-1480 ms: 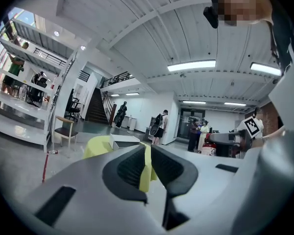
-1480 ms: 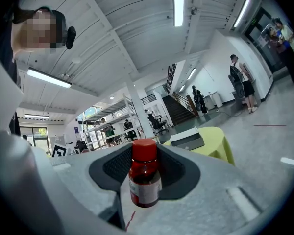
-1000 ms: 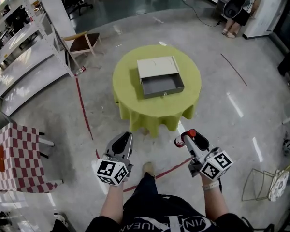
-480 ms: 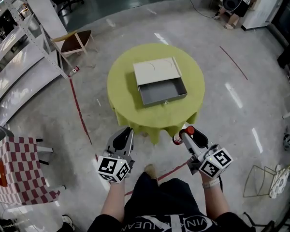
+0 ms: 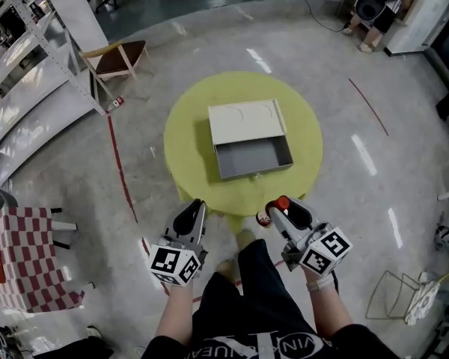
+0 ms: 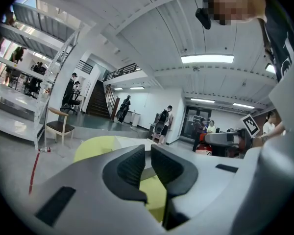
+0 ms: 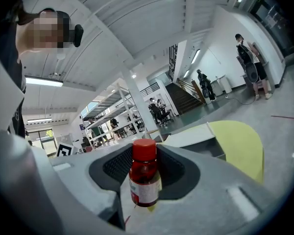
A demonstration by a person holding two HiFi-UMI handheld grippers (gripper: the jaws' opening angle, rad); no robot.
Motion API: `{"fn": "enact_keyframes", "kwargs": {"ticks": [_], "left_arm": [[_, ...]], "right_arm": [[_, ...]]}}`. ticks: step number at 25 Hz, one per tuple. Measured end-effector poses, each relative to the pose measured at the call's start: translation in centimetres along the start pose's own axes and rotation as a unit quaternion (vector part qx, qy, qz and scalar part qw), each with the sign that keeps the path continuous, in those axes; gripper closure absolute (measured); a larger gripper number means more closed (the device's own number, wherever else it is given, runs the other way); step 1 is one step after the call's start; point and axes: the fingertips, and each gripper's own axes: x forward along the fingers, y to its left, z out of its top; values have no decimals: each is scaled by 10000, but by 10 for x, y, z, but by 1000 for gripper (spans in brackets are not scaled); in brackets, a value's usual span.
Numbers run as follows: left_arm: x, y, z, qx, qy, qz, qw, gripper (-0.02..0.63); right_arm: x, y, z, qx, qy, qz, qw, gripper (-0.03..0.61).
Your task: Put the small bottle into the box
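Closer than a second ago, the round tabletop (image 5: 191, 144) with its yellow-green cloth now has its near edge just ahead of both tools, and the person's legs have come forward under it in the head view.

At far left a red-and-white checked cloth (image 5: 22, 253) lies over a low stand. Metal shelving (image 5: 30, 73) runs up the left side, with a wooden chair (image 5: 123, 54) beyond it.

The left tool (image 5: 189, 217) is held over the floor just short of the tabletop's edge. Its jaws are pressed together with only a thin slit between the pads, and nothing is in them.

On the tabletop sits the box (image 5: 251, 144), a cream case whose grey drawer is pulled out toward the person and stands open.

The right tool (image 5: 281, 208) points at the tabletop's near rim, to the right of the left one. It is pinching the small bottle (image 5: 272, 211) between its pads. The bottle has a red cap, dark red contents and a pale label. It sticks out at the jaw tips, well apart from the box and not yet over the drawer.
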Motion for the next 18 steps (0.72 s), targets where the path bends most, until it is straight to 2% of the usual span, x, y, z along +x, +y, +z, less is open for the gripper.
{"fn": "enact_keyframes", "kwargs": {"ticks": [7,18], "left_arm": [[26,14,0,-97,0,225,9997,575],[62,28,-17,-196,203,372,9989,577]], "right_arm": [[37,-21,12,-48,223,359,9991,428],[77,-48,17,88,402,566,9976,428]]}}
